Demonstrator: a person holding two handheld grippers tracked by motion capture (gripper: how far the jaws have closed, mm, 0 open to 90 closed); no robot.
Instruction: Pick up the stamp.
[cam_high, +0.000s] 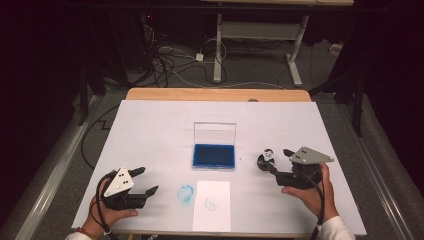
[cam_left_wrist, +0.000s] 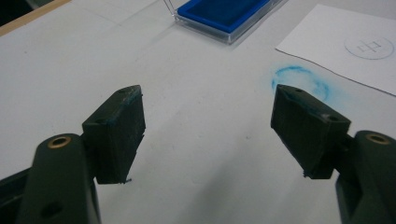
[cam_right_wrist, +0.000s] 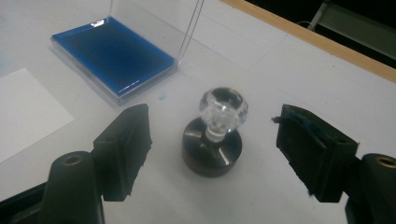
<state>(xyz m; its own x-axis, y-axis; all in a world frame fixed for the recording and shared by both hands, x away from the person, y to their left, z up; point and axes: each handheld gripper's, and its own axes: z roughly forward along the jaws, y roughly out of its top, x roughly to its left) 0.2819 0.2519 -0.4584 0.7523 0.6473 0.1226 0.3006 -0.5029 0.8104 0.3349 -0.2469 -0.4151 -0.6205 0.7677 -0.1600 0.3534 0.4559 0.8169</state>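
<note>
High view: fixed above the near edge, facing forward and down, taking in the whole white surface (cam_high: 150, 130) and the floor beyond.

Left claw (cam_left_wrist: 208, 135) view: rides low on the claw, close to the surface, looking along its jaws toward the blue ink pad (cam_left_wrist: 226, 14) and the paper sheet (cam_left_wrist: 327, 42).

Right claw (cam_right_wrist: 212, 154) view: low and close, looking along its jaws at the knobbed stamp (cam_right_wrist: 212, 140), with the ink pad (cam_right_wrist: 112, 53) behind.

All three views share the ink pad (cam_high: 214, 155); paper edge too.
</note>
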